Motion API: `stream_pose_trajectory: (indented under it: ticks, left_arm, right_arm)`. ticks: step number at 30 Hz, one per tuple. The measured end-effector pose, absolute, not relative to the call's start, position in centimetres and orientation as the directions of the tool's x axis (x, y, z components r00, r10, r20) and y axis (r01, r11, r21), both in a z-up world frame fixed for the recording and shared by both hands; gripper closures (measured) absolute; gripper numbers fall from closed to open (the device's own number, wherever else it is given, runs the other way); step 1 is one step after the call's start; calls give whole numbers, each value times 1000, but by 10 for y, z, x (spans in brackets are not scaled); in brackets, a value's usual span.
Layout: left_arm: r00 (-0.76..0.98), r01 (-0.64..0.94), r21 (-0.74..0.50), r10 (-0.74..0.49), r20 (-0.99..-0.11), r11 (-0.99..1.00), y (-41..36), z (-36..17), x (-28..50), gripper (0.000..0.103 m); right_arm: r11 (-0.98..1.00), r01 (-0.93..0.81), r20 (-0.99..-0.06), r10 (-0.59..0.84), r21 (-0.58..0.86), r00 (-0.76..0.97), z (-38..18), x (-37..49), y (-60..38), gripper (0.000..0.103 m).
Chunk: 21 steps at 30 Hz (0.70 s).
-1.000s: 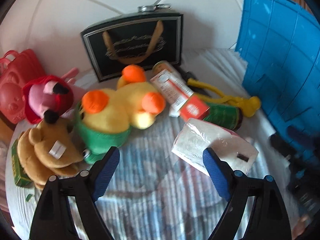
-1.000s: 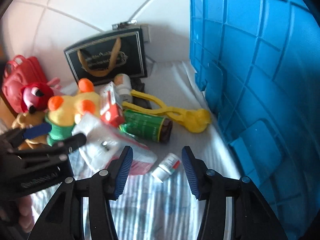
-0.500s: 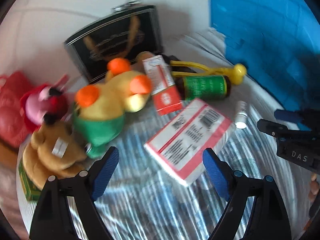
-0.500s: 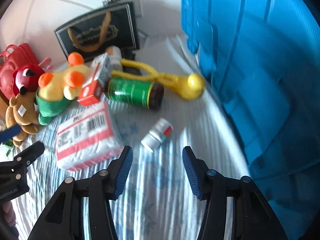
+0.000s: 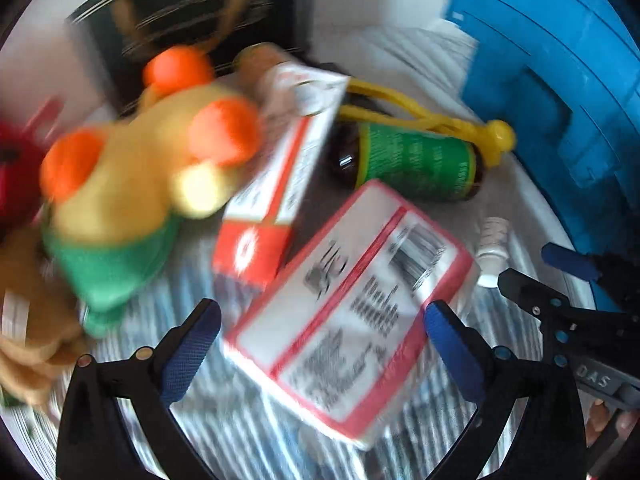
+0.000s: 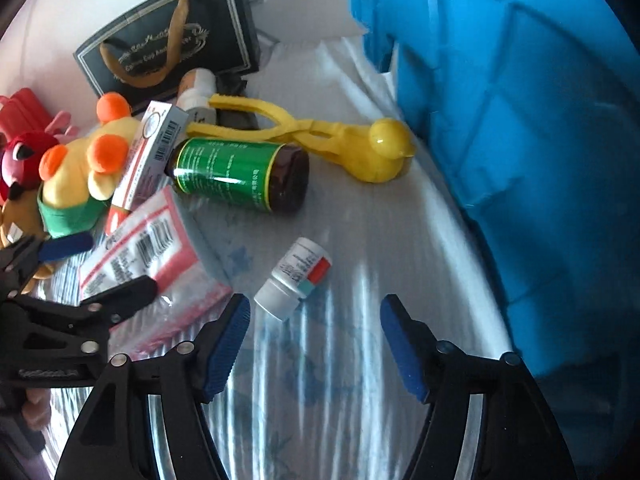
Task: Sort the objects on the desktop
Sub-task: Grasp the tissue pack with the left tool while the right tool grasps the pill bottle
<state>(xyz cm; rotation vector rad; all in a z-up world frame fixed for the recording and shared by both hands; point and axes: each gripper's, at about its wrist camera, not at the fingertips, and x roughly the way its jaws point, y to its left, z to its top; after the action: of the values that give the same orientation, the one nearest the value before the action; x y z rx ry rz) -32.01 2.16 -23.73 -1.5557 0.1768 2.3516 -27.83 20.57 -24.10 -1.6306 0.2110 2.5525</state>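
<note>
A red-bordered white packet (image 5: 352,308) lies flat on the striped cloth between the open jaws of my left gripper (image 5: 320,340); it also shows in the right wrist view (image 6: 140,256). My right gripper (image 6: 316,328) is open and empty, just short of a small white pill bottle (image 6: 296,278), which also shows in the left wrist view (image 5: 494,246). A green-labelled brown bottle (image 6: 240,174), a red and white box (image 5: 280,200), a yellow plush toy (image 5: 140,184) and a yellow snowball clamp (image 6: 320,136) lie behind.
A big blue plastic crate (image 6: 520,120) fills the right side. A black gift bag (image 6: 168,36) stands at the back. A red plush (image 6: 24,156), a brown plush (image 5: 24,320) and a red bag (image 6: 20,108) lie at the left.
My left gripper has moved forward, so the packet now lies between its jaws. My right gripper has moved closer to the pill bottle. Both stay open.
</note>
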Motion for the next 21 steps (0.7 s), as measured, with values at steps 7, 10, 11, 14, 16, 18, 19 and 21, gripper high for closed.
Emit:
stream_pose_trajectory:
  ticks: [7, 10, 11, 14, 16, 18, 19, 21]
  left_arm:
    - [-361, -241, -38, 126, -924, -970, -11, -235, -283, 0]
    - [-386, -227, 28, 64, -920, -974, -18, -233, -282, 0]
    - [-399, -202, 68, 19, -917, -977, -24, -233, -283, 0]
    - [-420, -77, 162, -116, -900, -984, -52, -229, -286, 0]
    - [-404, 2, 228, -209, -891, -974, -67, -231, -287, 1]
    - [-369, 59, 239, -244, -897, -969, -83, -234, -284, 5]
    - [-362, 68, 194, -205, -909, -979, -88, -233, -281, 5]
    - [-365, 77, 89, -112, -924, -993, -92, -228, -273, 5]
  right_arm:
    - [-997, -43, -914, -48, 71, -403, -243, -281, 173, 37]
    - [-996, -9, -913, -74, 85, -401, -243, -283, 162, 38]
    - [-995, 11, -915, -92, 95, -392, -244, -284, 158, 38]
    - [-975, 124, -910, -219, 186, -352, -243, -279, 139, 40]
    - [-960, 194, -902, -261, 203, -345, -239, -274, 121, 40]
    - [-968, 194, -897, -226, 162, -380, -232, -272, 115, 40]
    - [-971, 182, -893, -214, 153, -395, -230, -272, 116, 40]
    - [-985, 138, -886, -158, 108, -436, -225, -280, 123, 40]
